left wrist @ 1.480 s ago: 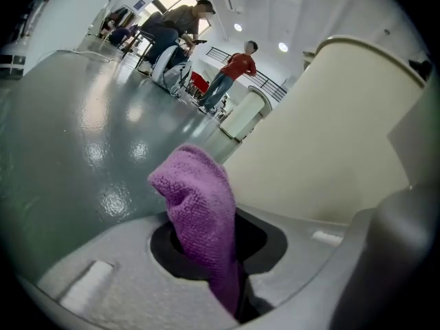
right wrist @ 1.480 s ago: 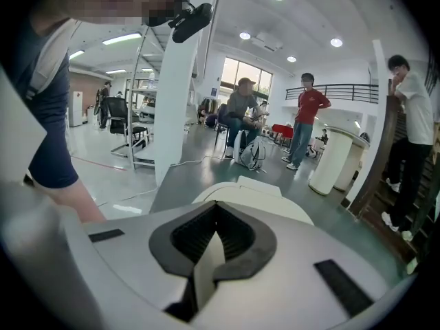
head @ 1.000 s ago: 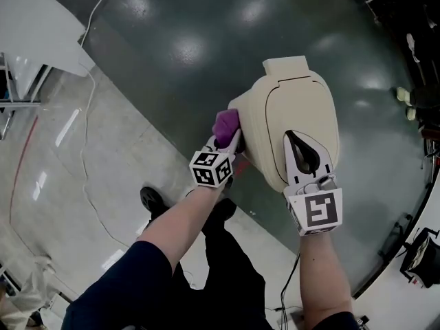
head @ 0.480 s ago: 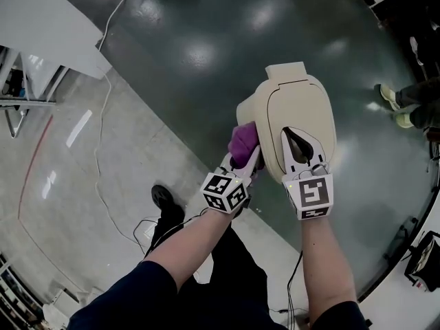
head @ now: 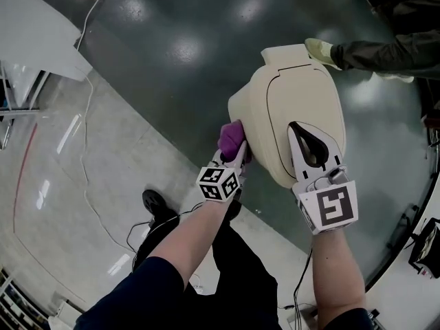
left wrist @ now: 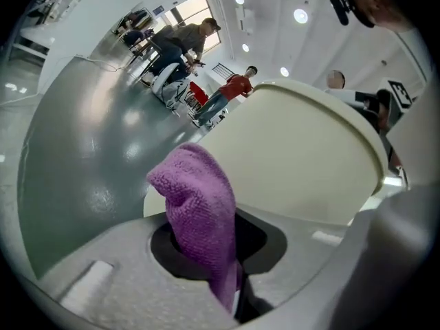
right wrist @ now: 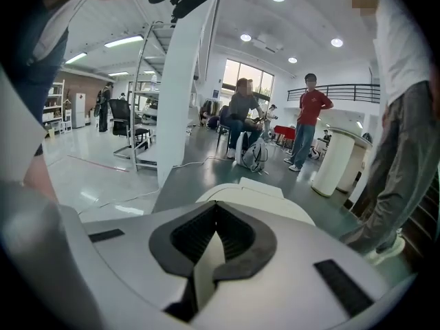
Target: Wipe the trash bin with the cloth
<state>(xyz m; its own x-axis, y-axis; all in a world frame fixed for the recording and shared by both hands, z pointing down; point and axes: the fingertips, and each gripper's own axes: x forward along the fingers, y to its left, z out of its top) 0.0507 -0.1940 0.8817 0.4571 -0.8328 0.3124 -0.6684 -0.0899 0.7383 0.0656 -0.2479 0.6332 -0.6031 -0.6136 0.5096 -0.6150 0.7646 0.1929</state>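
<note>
The cream trash bin [head: 295, 108] stands on the dark floor, its lid closed. My left gripper [head: 234, 158] is shut on a purple cloth [head: 231, 137], which presses against the bin's left side wall. In the left gripper view the cloth [left wrist: 196, 198] sticks up between the jaws of the left gripper [left wrist: 206, 232], with the bin [left wrist: 295, 163] just beyond it. My right gripper [head: 313, 153] lies on top of the lid near its front edge, jaws together and holding nothing. The right gripper view shows the right gripper [right wrist: 216, 208] with its tips meeting over the lid [right wrist: 258, 194].
Someone's leg and pale shoe [head: 323, 50] reach in beside the bin's far right corner. A white table [head: 34, 26] stands at the upper left, with a cable [head: 86, 150] trailing across the light floor. My own shoe [head: 155, 201] is below. Several people [right wrist: 313, 115] stand farther off.
The cloth has slid a little down the bin's left side toward me. A person's leg and shoe have come in next to the bin's far corner. The right gripper stays on the lid.
</note>
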